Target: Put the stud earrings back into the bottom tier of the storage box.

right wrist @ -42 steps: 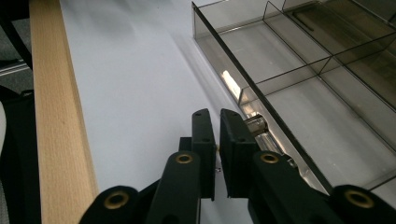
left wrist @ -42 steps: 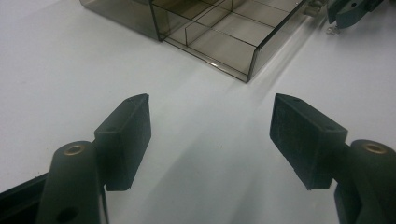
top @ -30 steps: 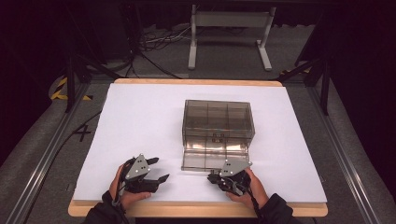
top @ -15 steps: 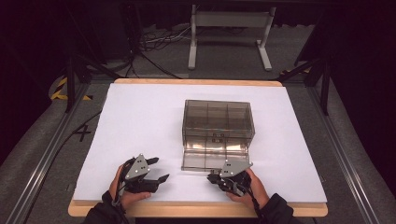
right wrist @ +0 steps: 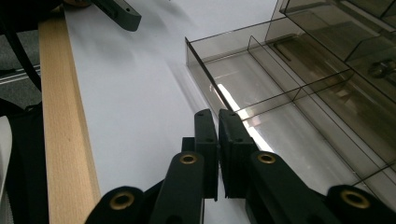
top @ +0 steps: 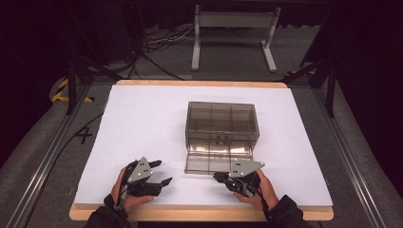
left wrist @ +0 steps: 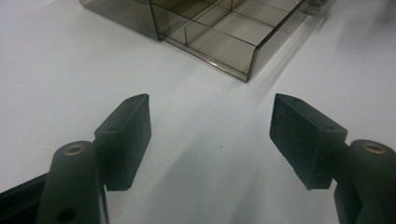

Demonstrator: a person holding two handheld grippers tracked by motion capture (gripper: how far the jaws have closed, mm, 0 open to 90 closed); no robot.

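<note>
Two grippers sat low at the near edge of the table in the high view, one in each of your hands. Your left gripper (top: 159, 173) rested on the white sheet (top: 142, 123) with its jaws spread and nothing between them, pointing toward the right, your forearm coming in from the bottom. Your right gripper (top: 219, 177) pointed left, its jaws pressed together and empty, tips just beside the near edge of the drawer (top: 216, 159) that stood pulled out of the smoked clear plastic box (top: 222, 124). That box sat near the middle of the sheet, a little right of centre. The sheet lay on a wooden tabletop (top: 199, 213); beyond it were grey floor, cables and a pale metal stand (top: 234, 35), the room dark around them.

From the left gripper view, your two black pads (left wrist: 128, 135) stood well apart above the bare white sheet, and the open drawer (left wrist: 224, 35) with its dividers lay ahead, clear of them.

From the right gripper view, your pads (right wrist: 205, 140) met with only a slit between, holding nothing, right beside the drawer's front wall (right wrist: 205, 77). The wooden table edge (right wrist: 65, 126) ran along the left, and your other gripper's jaw (right wrist: 119, 14) showed at the top.
</note>
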